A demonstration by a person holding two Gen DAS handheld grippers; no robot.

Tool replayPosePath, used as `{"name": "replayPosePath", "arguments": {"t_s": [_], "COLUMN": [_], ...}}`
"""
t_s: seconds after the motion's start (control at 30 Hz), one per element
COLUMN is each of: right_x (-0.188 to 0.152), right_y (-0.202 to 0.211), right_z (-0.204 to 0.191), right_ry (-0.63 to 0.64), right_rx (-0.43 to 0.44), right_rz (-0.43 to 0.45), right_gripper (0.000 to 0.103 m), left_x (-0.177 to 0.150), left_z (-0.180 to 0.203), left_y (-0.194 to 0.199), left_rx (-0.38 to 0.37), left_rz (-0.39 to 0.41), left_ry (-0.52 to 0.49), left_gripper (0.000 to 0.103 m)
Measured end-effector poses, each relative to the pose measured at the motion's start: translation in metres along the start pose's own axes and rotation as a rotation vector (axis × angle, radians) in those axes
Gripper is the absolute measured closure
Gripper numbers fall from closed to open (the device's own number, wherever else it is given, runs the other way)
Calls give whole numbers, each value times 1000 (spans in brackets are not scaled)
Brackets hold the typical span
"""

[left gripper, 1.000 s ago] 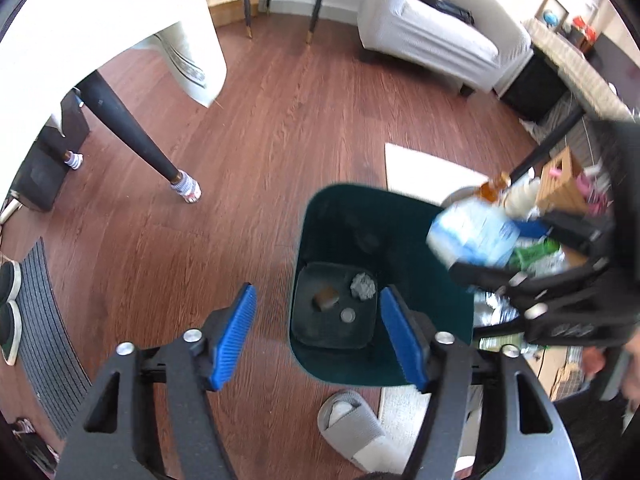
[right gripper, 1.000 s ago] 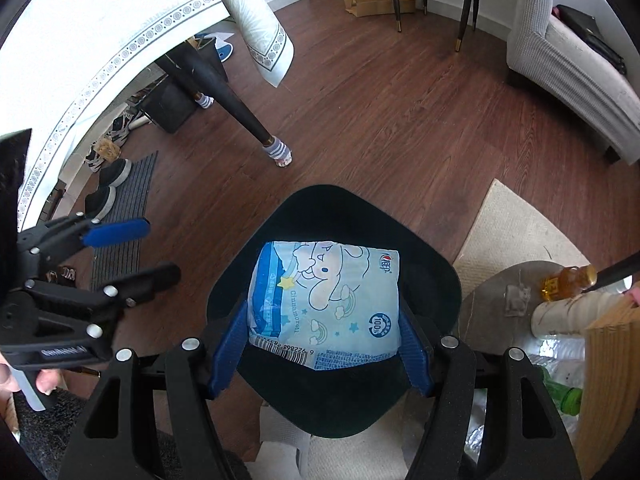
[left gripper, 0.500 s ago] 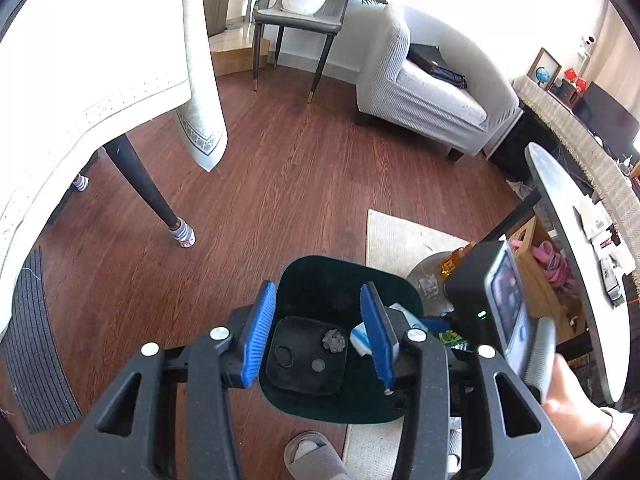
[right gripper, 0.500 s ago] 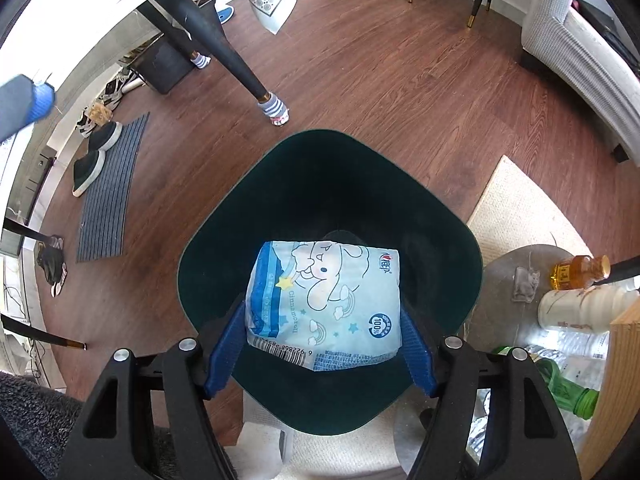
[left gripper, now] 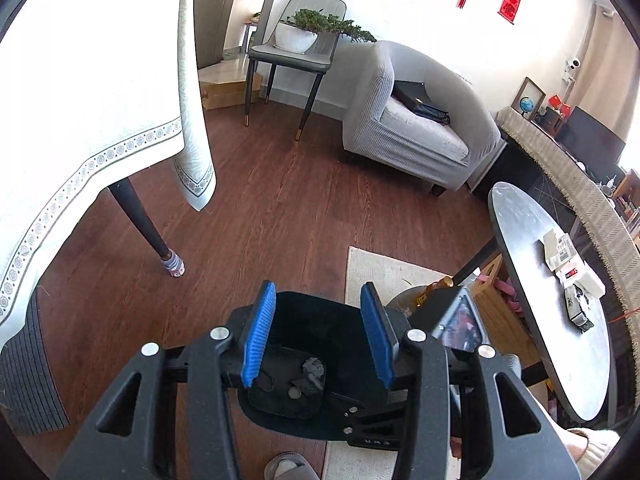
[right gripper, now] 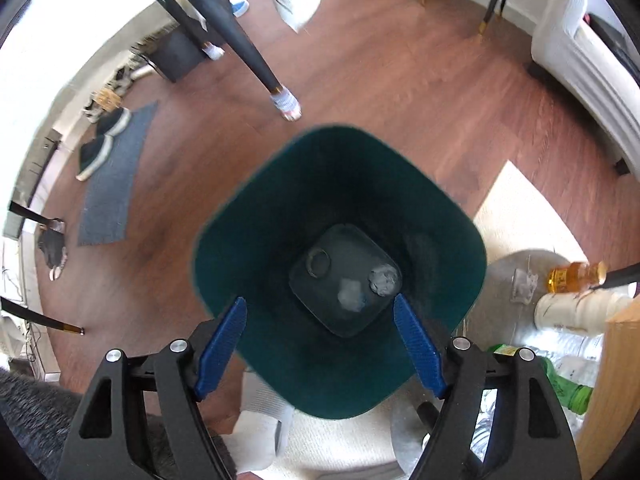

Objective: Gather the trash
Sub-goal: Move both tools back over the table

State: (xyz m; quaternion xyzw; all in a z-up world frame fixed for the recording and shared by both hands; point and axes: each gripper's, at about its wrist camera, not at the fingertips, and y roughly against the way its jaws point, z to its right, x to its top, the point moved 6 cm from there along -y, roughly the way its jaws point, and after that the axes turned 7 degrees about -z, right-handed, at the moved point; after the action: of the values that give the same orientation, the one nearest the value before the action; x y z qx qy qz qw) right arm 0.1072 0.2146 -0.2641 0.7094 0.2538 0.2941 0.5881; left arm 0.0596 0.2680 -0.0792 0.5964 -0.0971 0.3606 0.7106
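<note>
Gone from right gripper [right gripper: 320, 344]: blue tissue pack, dropped into green bin [right gripper: 256, 216] below; jaws opening, empty. Left gripper [left gripper: 318, 340] half-open, empty, lifted clear above bin for next pickup.

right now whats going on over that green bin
A person is collecting trash with a gripper in each hand. The right gripper hangs over the dark green bin, its jaws opening with nothing between them. A crumpled grey wad and a pale blurred piece lie at the bottom. The left gripper hangs beside the bin, jaws apart and empty. Bottles wait on the low round table.
</note>
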Motion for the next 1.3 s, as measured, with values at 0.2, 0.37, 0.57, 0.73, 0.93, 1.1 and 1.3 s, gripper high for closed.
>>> {"name": "replayPosePath", "arguments": {"t_s": [0.2, 0.37, 0.57, 0.73, 0.93, 1.1, 1.3], "right_x": [-2, -6, -18, -33, -60, -89, -123], "right_y": [54, 106, 167, 214, 248, 264, 286], "right_z": [-23, -34, -16, 17, 69, 107, 154], "right_ry": [62, 94, 61, -23, -125, -187, -261], "right_rx": [30, 16, -27, -87, -146, -195, -267], "right_rz": [103, 195, 316, 426, 499, 519, 560], "right_gripper": [26, 26, 26, 26, 25, 25, 25], "left_x": [11, 17, 19, 21, 20, 19, 7], "left_z": [-17, -22, -20, 3, 53, 111, 184], "left_y": [13, 21, 22, 14, 6, 5, -2], "left_rx": [11, 31, 17, -3, -49, -78, -117], "left_rz": [52, 93, 109, 92, 79, 81, 78], "left_ry": [85, 129, 182, 151, 67, -59, -195], "left_gripper": [57, 57, 57, 57, 57, 52, 38]}}
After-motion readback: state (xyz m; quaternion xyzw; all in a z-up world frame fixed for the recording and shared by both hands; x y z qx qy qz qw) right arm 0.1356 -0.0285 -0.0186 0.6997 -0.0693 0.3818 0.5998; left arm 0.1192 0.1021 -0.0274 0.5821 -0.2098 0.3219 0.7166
